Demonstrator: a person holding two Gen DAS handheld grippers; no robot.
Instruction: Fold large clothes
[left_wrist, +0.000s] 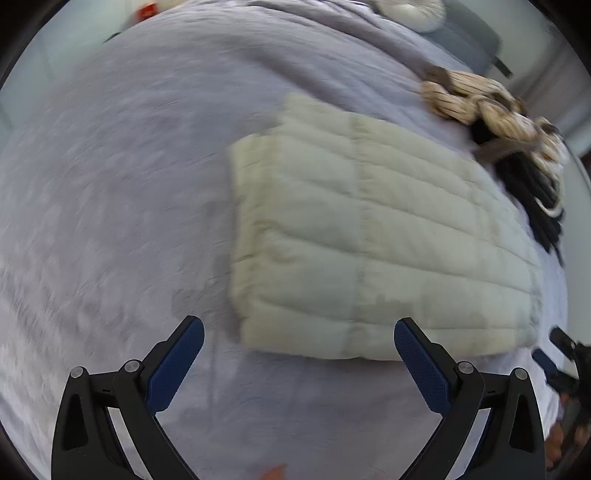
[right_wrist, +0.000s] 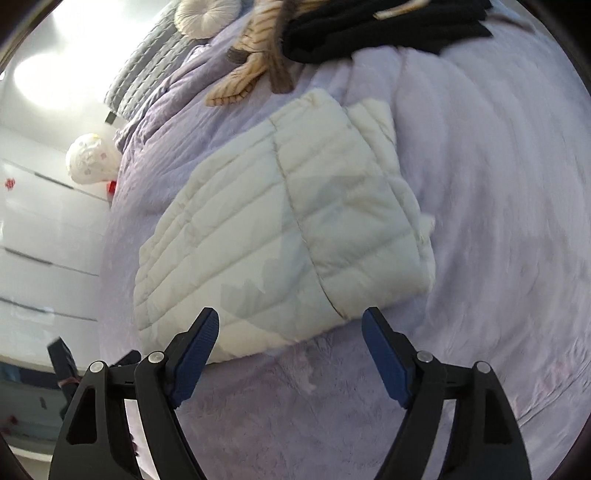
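Folded white puffer jacket on bed, both claws empty

Two fisheye cameras, one riding on each handheld gripper, are looking steeply down onto a lilac bedspread. The left wrist view is peering forward between its own spread fingers, hanging close above the cover with a folded cream quilted jacket lying ahead and to its right. The right wrist view is facing the same jacket from the opposite side, catching it ahead and slightly left, with white cabinet fronts curving along its left edge. Both are sharing the jacket, the bedspread and a heap of striped and black clothes near the far edge; each is glimpsing the other gripper at its margin.
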